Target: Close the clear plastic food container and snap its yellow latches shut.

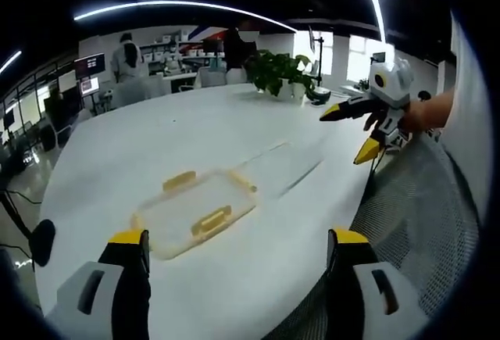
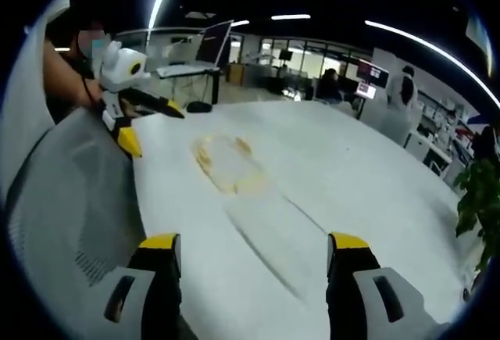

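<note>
- Currently the clear container [image 1: 195, 211] with yellow latches [image 1: 212, 220] is lying on the white surface [image 1: 195, 137].
- Left gripper [image 1: 238, 250] is hovering wide open.
- Right gripper [image 2: 254, 258] is gaping wide, holding nothing.

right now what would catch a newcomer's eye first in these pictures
A clear plastic food container with yellow latches lies on the big white table, its lid open flat beside it. Both hand-held grippers, left and right, hover open above the table edge. A potted plant stands at the far end.
</note>
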A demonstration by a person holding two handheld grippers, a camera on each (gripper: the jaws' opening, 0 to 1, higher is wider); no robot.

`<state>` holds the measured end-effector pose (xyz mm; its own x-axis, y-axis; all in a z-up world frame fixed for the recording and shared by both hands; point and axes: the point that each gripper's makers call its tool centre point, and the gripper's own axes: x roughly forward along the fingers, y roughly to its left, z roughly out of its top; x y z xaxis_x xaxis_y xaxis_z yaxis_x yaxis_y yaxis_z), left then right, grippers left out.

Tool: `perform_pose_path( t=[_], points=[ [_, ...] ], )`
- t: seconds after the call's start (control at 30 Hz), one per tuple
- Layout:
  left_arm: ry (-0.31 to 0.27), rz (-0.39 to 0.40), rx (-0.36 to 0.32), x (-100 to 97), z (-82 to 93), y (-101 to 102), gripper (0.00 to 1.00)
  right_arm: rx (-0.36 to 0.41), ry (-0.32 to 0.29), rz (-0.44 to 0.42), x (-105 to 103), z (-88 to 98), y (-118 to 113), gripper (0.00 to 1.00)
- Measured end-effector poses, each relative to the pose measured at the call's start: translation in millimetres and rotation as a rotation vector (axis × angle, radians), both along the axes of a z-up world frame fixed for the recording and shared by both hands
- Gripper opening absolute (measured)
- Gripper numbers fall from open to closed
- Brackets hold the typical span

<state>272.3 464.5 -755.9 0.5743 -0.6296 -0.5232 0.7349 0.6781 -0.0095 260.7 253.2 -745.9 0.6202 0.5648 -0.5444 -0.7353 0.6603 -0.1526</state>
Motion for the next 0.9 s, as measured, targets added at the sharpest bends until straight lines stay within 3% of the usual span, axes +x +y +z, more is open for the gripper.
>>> perform_pose_path(
  t=[0.9],
  points=[
    [0.012, 0.011, 0.007, 20.3, -7.9, 8.8, 0.94, -0.057, 0.013, 0.112, 19.9, -2.5, 24.1, 0.75]
  ],
)
